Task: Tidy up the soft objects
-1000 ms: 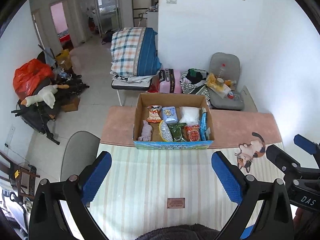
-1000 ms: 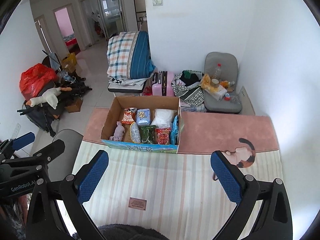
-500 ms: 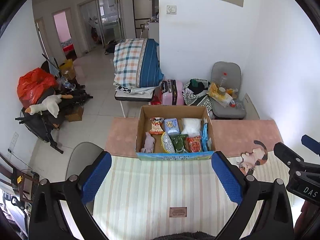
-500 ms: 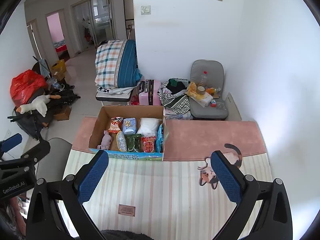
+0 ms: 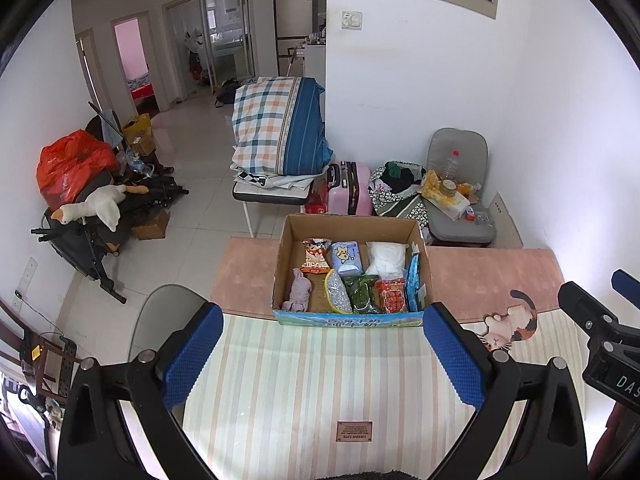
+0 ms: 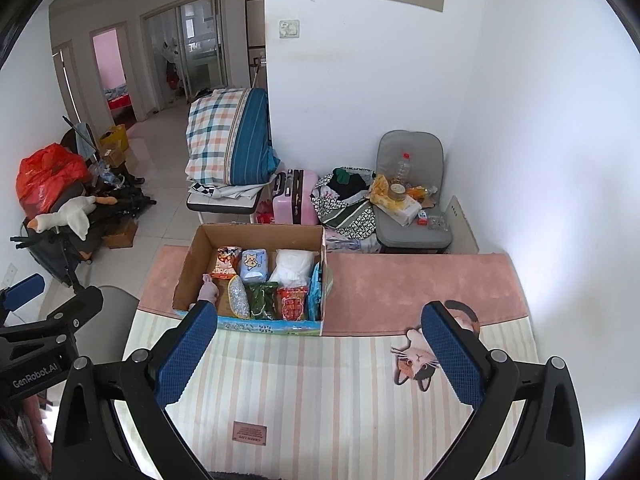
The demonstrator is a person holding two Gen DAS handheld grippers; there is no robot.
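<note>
An open cardboard box (image 5: 282,264) stands on the table (image 5: 280,380), also in the right wrist view (image 6: 188,276). Inside lie several soft packets: a pink plush toy (image 5: 298,290), a blue tissue pack (image 5: 346,258), a white bag (image 5: 386,258), a green packet (image 5: 362,300) and a red packet (image 5: 392,296). My left gripper (image 5: 320,356) is open and empty, held above the striped mat in front of the box. My right gripper (image 6: 320,352) is open and empty, to the box's right front.
A cat-shaped mat (image 6: 420,356) lies on the table right of the box. A pink runner (image 6: 420,288) covers the far table edge. Behind stand a grey chair (image 5: 456,200), a pink suitcase (image 5: 348,188) and folded bedding (image 5: 280,128).
Both grippers have risen and pulled back from the box, so the box and table sit lower in view. The right gripper has also shifted to the right. Both stay open.
</note>
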